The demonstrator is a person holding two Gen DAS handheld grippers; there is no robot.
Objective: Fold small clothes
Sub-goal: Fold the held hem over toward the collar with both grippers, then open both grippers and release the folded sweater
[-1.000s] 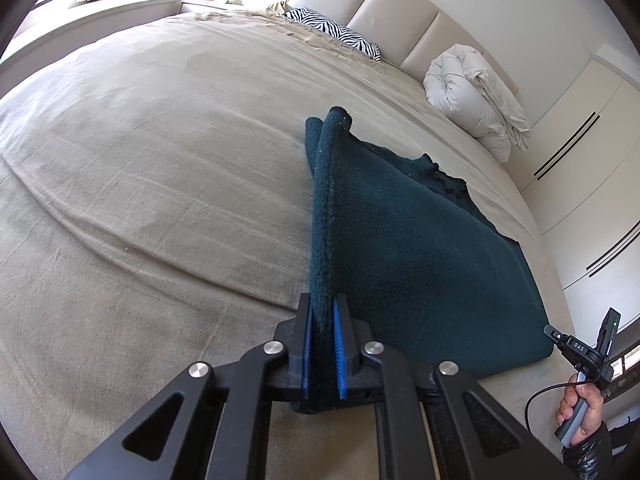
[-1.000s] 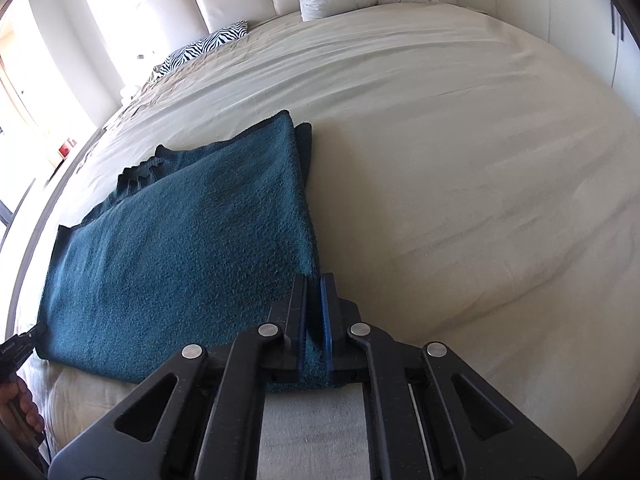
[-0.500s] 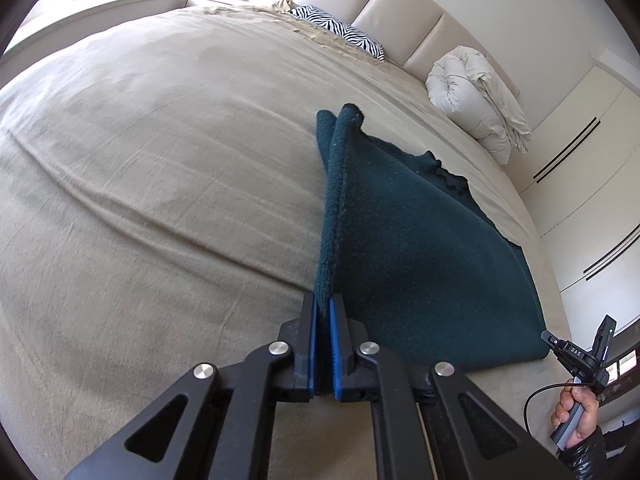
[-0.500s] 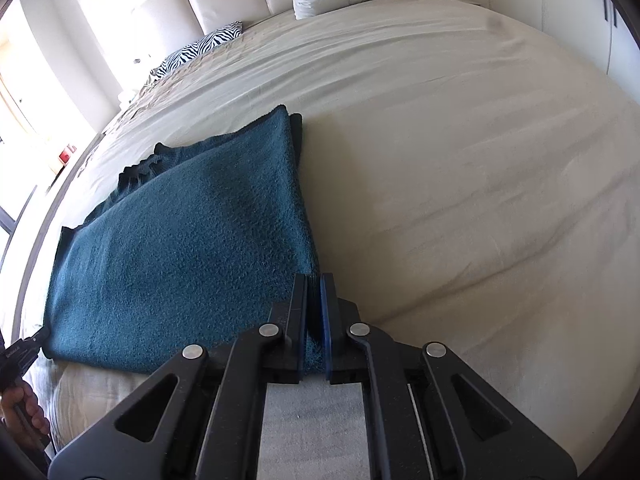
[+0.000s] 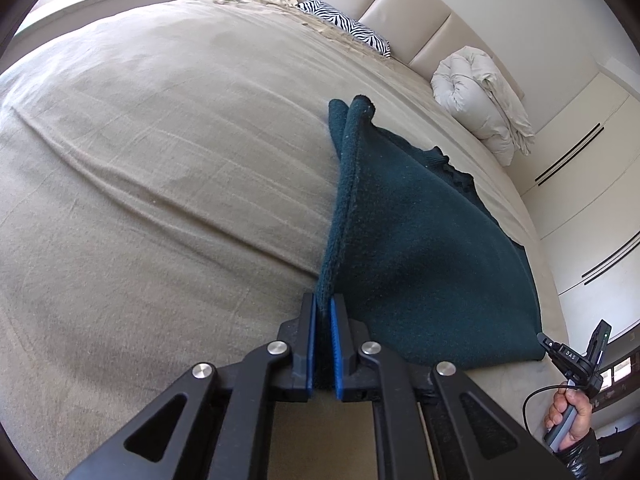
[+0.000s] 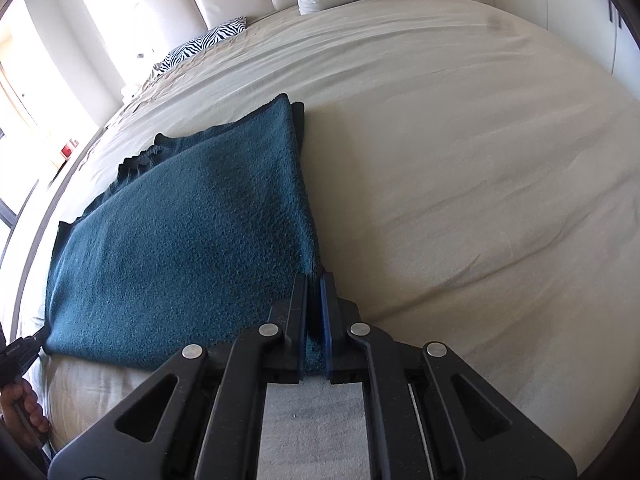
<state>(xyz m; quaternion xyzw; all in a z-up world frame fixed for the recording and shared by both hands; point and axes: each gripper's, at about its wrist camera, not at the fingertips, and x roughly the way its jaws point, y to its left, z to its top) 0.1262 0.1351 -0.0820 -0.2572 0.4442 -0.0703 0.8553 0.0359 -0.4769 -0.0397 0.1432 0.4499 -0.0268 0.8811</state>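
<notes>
While doubled over, dark teal fuzzy cloth (image 5: 420, 248) lies on bed (image 5: 160, 160).

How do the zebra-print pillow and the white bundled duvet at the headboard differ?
The zebra-print pillow is black-and-white striped and lies low and flat; the white duvet is plain and piled into a tall, puffy roll. The pillow looks smaller, the duvet bulkier. Both rest on the bed against the headboard.
</notes>
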